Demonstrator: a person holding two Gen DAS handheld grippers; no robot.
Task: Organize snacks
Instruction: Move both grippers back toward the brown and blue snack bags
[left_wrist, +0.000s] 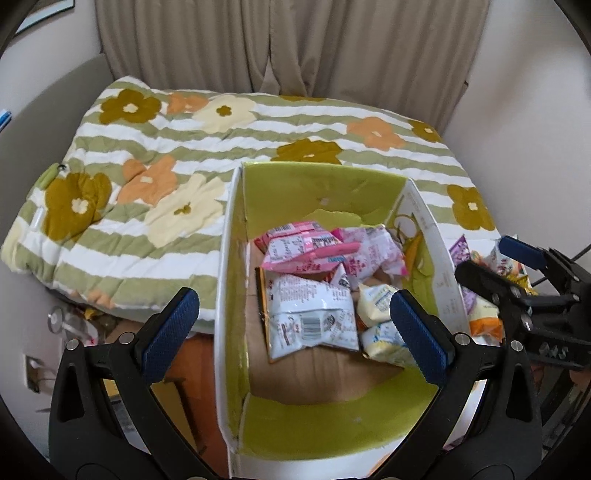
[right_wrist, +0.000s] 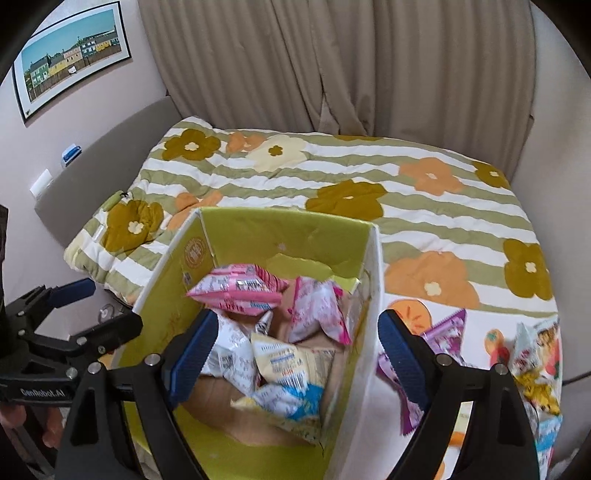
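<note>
An open cardboard box (left_wrist: 227, 236) with a green lining stands at the near edge of a bed. Inside it lie pink packets (left_wrist: 306, 247), a white packet (left_wrist: 310, 310) and cream packets (left_wrist: 373, 302). My left gripper (left_wrist: 291, 306) hangs open above the box's left half, with nothing pressed between its blue pads. My right gripper (right_wrist: 297, 325) is open too, straddling the box's right wall (right_wrist: 373, 295) above a cream-and-blue packet (right_wrist: 284, 365). Loose snacks lie outside on the right, among them a purple packet (right_wrist: 443, 332) and an orange-and-yellow heap (right_wrist: 535, 354). Each gripper shows in the other's view, the right gripper (left_wrist: 495, 258) and the left gripper (right_wrist: 99, 306).
A striped quilt with big flowers (left_wrist: 155, 177) covers the bed behind the box. Beige curtains (right_wrist: 295, 66) hang at the back. A framed picture (right_wrist: 70, 55) is on the left wall above a grey headboard (right_wrist: 96, 162). A hand (right_wrist: 14, 417) holds the left gripper.
</note>
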